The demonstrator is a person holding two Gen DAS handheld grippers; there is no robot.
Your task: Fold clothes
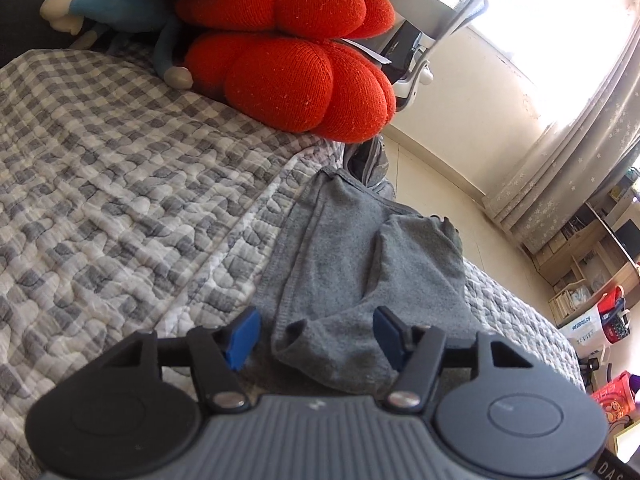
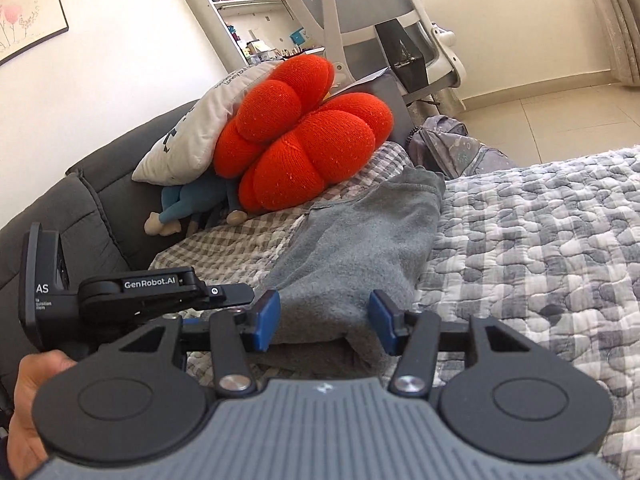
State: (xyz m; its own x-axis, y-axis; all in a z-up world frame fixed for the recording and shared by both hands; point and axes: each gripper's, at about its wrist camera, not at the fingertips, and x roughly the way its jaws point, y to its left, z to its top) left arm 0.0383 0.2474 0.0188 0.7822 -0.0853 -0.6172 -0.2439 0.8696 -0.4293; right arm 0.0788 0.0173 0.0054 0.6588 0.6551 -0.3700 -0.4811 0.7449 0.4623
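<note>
Stretching away from both spread, empty grippers, left gripper (image 1: pixel 316 336) and right gripper (image 2: pixel 323 320), the grey sweatpants (image 1: pixel 360 248) run lengthwise toward the red cushions (image 1: pixel 296 84) along the quilt's edge (image 1: pixel 256 216)

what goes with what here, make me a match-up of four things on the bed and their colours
Things:
1. garment
2. knitted cushion
3. pillow
4. plush toy

Colours:
a. blue
b. red-orange
c. grey
d. white with dark lettering

Pairs: 1-c, 2-b, 3-d, 4-a
</note>
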